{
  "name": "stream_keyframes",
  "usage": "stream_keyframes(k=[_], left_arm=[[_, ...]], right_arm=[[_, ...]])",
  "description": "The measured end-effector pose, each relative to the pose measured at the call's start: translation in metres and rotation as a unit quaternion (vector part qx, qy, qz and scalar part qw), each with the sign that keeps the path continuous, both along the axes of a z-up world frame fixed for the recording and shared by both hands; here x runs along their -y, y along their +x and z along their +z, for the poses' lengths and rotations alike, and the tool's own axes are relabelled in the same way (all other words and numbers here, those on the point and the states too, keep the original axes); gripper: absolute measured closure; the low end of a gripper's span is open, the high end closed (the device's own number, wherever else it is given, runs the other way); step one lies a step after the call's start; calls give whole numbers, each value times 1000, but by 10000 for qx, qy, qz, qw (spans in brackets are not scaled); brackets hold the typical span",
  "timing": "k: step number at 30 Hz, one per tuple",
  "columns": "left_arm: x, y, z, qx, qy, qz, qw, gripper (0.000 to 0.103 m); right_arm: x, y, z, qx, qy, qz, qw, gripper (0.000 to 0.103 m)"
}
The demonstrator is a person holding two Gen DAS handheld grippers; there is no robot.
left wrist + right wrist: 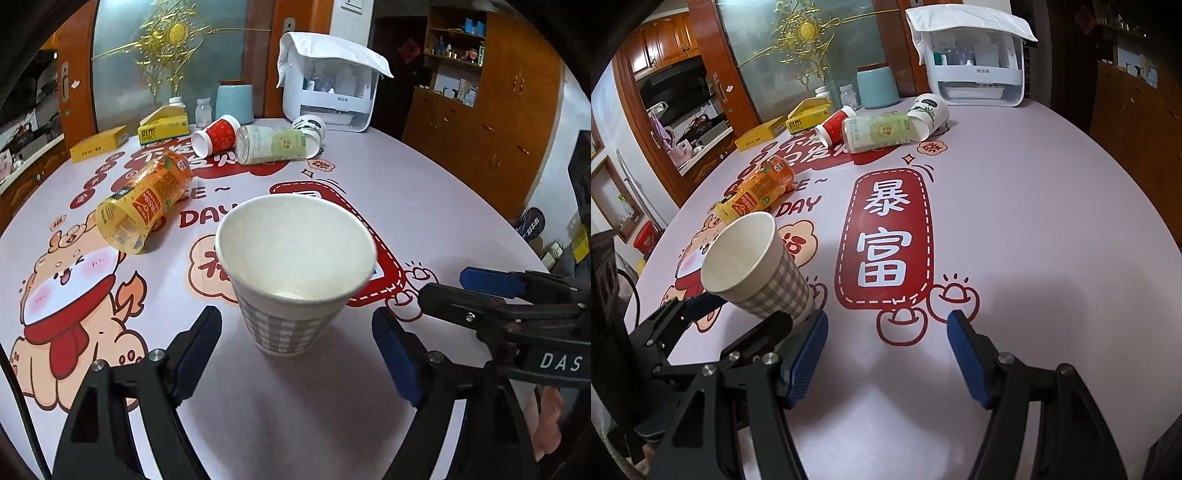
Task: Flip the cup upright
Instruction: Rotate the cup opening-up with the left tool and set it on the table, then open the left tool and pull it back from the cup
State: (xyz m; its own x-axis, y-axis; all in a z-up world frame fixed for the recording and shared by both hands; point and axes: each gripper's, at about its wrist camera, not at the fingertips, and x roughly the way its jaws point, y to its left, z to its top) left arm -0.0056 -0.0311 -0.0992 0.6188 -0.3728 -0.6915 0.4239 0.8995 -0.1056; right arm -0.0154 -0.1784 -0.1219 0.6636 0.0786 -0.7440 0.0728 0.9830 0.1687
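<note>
A grey-checked paper cup (pixel 291 280) stands upright on the printed table, mouth up. It also shows in the right wrist view (pixel 757 273), at the left. My left gripper (pixel 295 354) is open, its blue-padded fingers on either side of the cup's base without touching it. My right gripper (pixel 886 354) is open and empty over bare table, to the right of the cup. It shows in the left wrist view (pixel 443 291) at the right edge.
Lying on their sides further back: an orange-labelled bottle (pixel 147 203), a red cup (pixel 216 138), a clear green-labelled bottle (pixel 273 144) and a white cup (pixel 310 127). Yellow boxes (pixel 99 142), a blue canister (pixel 234 103) and a white cabinet (pixel 328 88) stand at the far edge.
</note>
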Motion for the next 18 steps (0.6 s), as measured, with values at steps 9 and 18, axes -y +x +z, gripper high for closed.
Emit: stream_keyframes(k=[9,18], left_arm=[[-2,-16,7,-55,199,21,9998,20],[-15,-32,19,-246,267,254,9990,20]], right_arm=[[-5,-8,-1,-22,24,-24,10000,36],[-14,-24,7,75,-42,-3,10000,36]])
